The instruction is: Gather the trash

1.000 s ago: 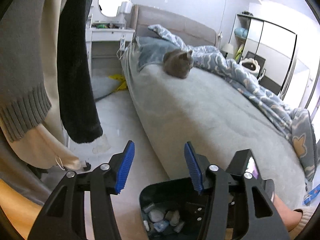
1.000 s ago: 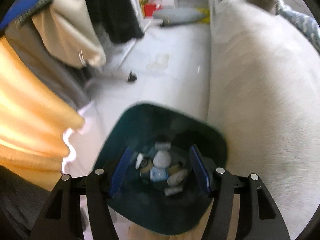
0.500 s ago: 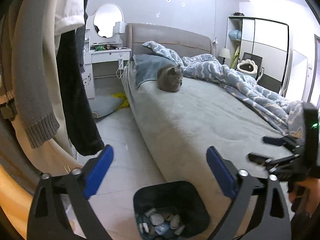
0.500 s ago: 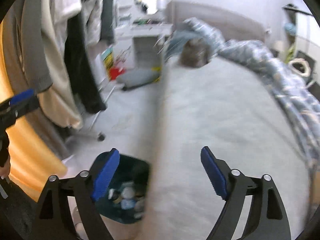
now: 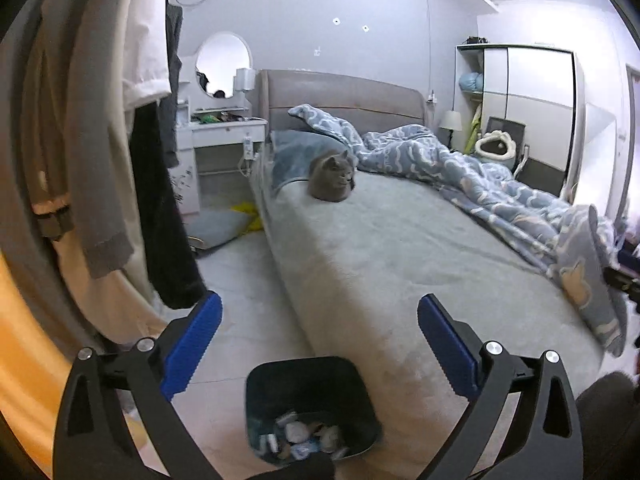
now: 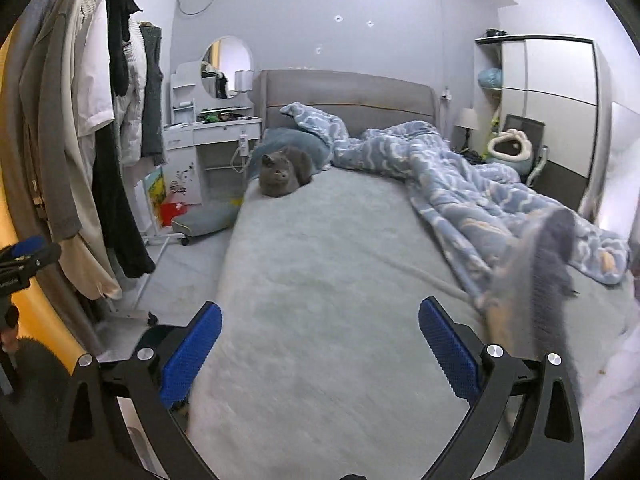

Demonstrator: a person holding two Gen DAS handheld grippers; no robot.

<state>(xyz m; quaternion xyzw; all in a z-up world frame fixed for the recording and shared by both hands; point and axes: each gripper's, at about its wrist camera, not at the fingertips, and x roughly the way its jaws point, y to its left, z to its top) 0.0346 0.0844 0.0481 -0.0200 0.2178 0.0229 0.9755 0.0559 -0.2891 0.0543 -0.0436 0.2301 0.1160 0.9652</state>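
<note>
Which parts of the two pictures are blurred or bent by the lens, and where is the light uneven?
Left wrist view: sharp overall, fisheye bends the wardrobe and the hanging clothes; the trash bin is dim. Right wrist view: a grey, brush-like object at right is motion-smeared, the near bed soft; an orange cast at the left edge.

No words, numbers or signs could be read anywhere. The bright picture poster [image 6: 155, 189] leaning beside the white dressing table [image 6: 208, 132] was too small and blurry to show any letters.
</note>
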